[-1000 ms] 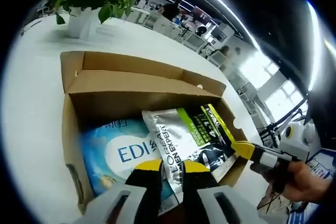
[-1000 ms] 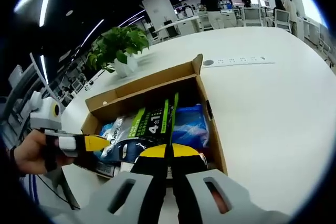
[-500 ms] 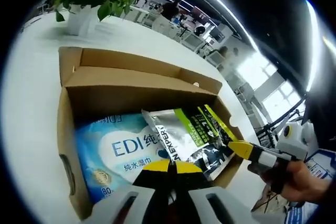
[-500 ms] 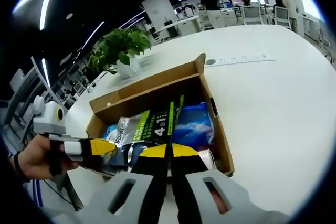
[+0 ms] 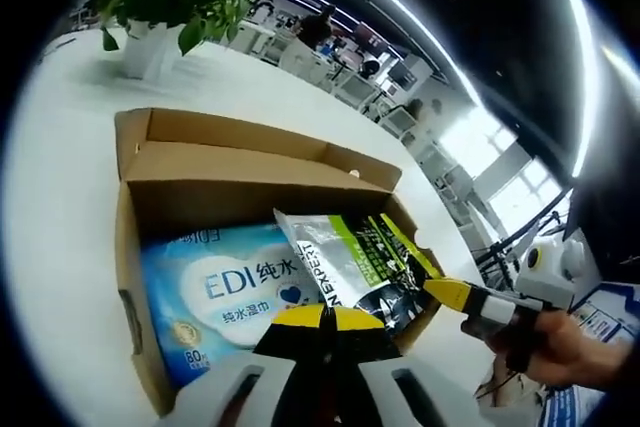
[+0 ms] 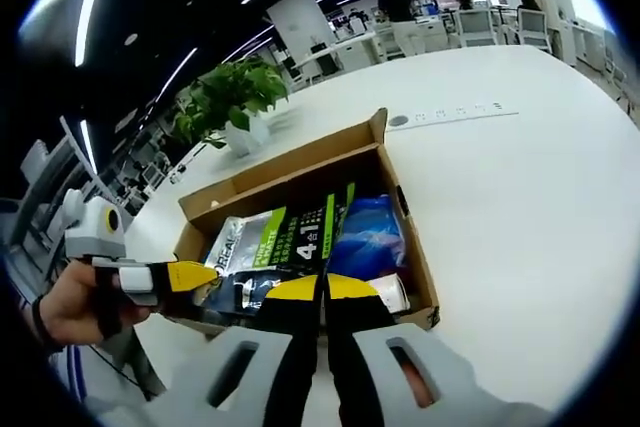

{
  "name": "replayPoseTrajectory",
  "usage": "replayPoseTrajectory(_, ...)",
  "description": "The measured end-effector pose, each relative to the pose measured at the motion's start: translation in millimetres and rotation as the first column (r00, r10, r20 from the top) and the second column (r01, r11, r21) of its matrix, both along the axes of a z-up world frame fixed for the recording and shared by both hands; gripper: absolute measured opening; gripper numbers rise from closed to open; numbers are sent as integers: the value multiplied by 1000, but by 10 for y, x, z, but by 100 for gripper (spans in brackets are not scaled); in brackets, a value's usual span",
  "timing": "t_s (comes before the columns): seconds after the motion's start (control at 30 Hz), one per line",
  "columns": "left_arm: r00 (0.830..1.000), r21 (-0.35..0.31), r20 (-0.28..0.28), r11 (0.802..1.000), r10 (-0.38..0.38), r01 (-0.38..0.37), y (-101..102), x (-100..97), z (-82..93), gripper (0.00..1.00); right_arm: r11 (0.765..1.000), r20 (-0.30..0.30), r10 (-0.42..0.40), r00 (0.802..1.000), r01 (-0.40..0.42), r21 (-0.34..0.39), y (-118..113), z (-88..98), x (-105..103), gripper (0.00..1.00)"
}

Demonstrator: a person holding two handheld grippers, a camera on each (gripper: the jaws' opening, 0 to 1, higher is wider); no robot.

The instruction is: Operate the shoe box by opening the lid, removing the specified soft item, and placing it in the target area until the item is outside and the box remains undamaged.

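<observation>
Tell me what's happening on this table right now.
A person is working with two handheld grippers at an open cardboard box on a white table. Both the left gripper and the right gripper are pinched shut on the silver and green pouch, one at each end. The pouch lies partly inside the box, over a blue wet-wipes pack. A potted plant stands beyond.

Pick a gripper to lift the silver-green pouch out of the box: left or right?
Either, probably together. Both the left gripper and the right gripper look shut on the pouch, at opposite edges. It rests tilted over the blue wipes pack inside the open box.
</observation>
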State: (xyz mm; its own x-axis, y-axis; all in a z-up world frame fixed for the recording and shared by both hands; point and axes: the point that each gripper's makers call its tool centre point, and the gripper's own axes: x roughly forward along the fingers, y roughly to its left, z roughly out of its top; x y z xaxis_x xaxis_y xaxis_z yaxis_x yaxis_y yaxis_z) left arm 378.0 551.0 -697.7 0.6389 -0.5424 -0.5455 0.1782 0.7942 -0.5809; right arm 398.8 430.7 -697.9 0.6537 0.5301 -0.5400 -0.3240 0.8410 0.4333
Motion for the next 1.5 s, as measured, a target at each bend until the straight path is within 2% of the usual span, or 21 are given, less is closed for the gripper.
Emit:
replayPoseTrajectory(0.5, 997, -8, 50, 998, -67, 67, -222, 50, 215, 0, 997, 47, -69, 997, 67, 49, -244, 203, -96, 0)
replayPoseTrajectory(0.77, 989, 9, 85, 993, -122, 122, -454, 106, 375, 0, 991, 65, -119, 991, 114, 76, -455, 309, -140, 0)
replayPoseTrajectory(0.9, 981, 49, 105, 986, -161, 157, -582, 124, 421, 0, 984, 69, -152, 986, 144, 108, -571, 389, -194, 0)
replayPoseTrajectory(1.03, 974, 48, 108, 980, -198, 194, -752, 142, 471, 0, 976, 75, -191, 979, 181, 124, -714, 446, -262, 0)
replayPoseTrajectory(1.2, 957, 74, 123, 964, -263, 256, -1024, 151, 528, 0, 967, 85, -231, 969, 220, 126, -939, 459, -331, 0)
replayPoseTrajectory(1.5, 926, 96, 127, 933, -357, 346, -1593, 103, 574, 0, 940, 77, -325, 943, 312, 137, -1492, 443, -490, 0)
